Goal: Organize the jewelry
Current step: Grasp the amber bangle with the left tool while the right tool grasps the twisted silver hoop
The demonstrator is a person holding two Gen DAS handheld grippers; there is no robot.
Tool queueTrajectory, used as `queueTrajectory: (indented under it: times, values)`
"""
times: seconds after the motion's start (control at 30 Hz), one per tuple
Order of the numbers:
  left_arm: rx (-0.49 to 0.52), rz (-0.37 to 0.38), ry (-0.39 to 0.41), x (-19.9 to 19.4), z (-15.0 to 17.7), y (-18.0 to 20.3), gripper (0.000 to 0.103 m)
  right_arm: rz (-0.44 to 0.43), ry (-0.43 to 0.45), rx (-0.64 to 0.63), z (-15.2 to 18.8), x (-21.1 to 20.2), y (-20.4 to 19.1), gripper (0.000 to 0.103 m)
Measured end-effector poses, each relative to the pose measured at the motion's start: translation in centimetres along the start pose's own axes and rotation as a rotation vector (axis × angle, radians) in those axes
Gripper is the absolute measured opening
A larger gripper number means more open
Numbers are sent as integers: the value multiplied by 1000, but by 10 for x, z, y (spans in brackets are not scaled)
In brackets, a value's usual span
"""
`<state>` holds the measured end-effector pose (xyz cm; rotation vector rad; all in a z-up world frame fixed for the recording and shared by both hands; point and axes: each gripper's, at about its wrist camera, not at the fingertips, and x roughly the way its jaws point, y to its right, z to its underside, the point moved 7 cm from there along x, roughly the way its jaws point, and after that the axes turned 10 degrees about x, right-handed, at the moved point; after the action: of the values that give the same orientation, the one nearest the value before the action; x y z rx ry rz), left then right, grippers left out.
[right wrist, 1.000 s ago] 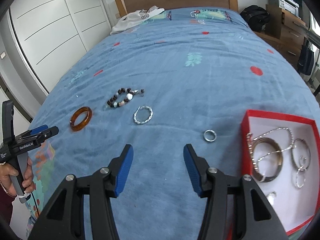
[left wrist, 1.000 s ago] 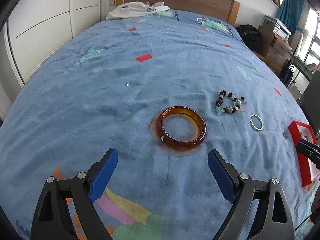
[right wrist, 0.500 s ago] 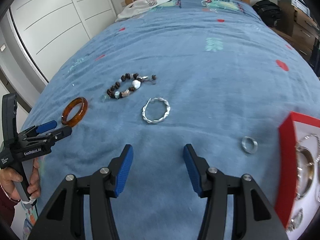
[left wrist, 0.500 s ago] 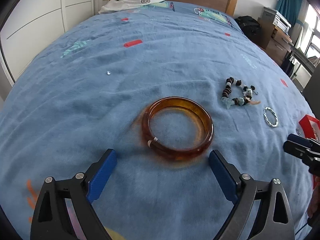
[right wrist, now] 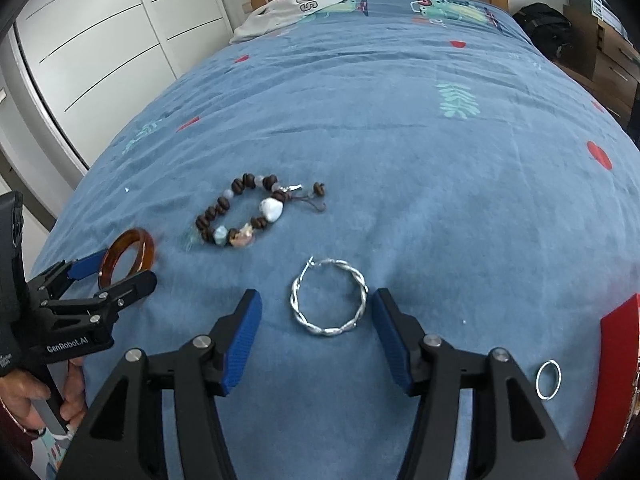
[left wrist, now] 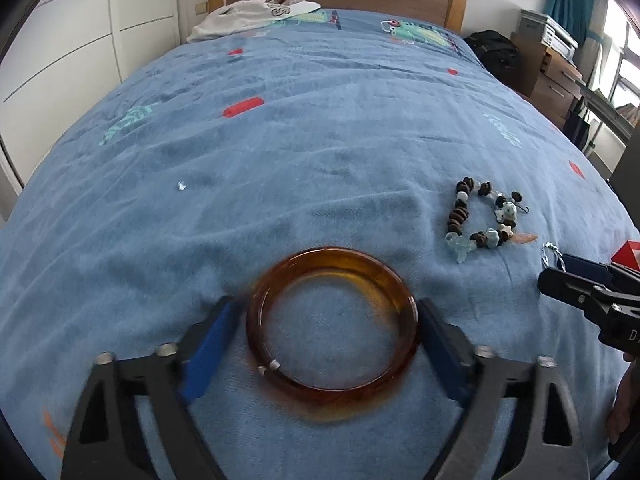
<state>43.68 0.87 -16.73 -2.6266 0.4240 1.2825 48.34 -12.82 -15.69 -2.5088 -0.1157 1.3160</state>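
Left gripper [left wrist: 328,328]: its jaws are closing around the amber bangle [left wrist: 332,330], one blue pad on each side of the ring; the right pad seems to touch the rim, the left pad sits just beside it, and blur hides whether either presses.
Amber bangle: lies flat on the blue bedspread [left wrist: 320,140] in the lower middle of the left wrist view; in the right wrist view it shows at the left edge, between the other gripper's fingers.
Right gripper [right wrist: 316,320]: its jaws are opening, fingers spread either side of the twisted silver hoop [right wrist: 329,297], pads clear of it.
Twisted silver hoop: flat on the bedspread, lower middle of the right wrist view, between the blue pads.
Beaded bracelet [right wrist: 244,212]: on the bedspread above and left of the hoop, well apart from both grippers.
Small silver ring [right wrist: 548,379]: lower right of the right wrist view, beside the red box [right wrist: 608,364].
Red box: only its edge shows at the right border.
Person's hand [right wrist: 24,404]: lower left corner, wrapped around the left gripper's handle.
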Motion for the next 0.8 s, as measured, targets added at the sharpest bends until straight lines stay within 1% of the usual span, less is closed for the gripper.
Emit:
queueTrajectory:
  times: [0.07, 0.13, 0.17, 0.43, 0.6, 0.7, 0.8]
  values:
    - [11, -10, 5, -1, -1, 2, 79, 5, 4, -4, -1, 1, 1, 54]
    - [13, -15, 12, -2, -1, 2, 79, 10, 8, -10, -1, 1, 2, 44]
    - [12, -17, 15, -2, -1, 2, 79, 7, 6, -6, -2, 1, 3, 37]
    - [2, -41, 19, -20, 4, 7, 79, -9, 8, -22, 2, -15, 3, 37]
    - [4, -47, 32, -47, 7, 18, 79, -18, 24, -31, 10, -47, 0, 37]
    - [24, -49, 41, -67, 8, 32, 79, -18, 35, -42, 16, -69, 0, 37]
    - [41, -34, 56, -88, 8, 50, 79, -15, 54, -43, 20, -94, 4, 37]
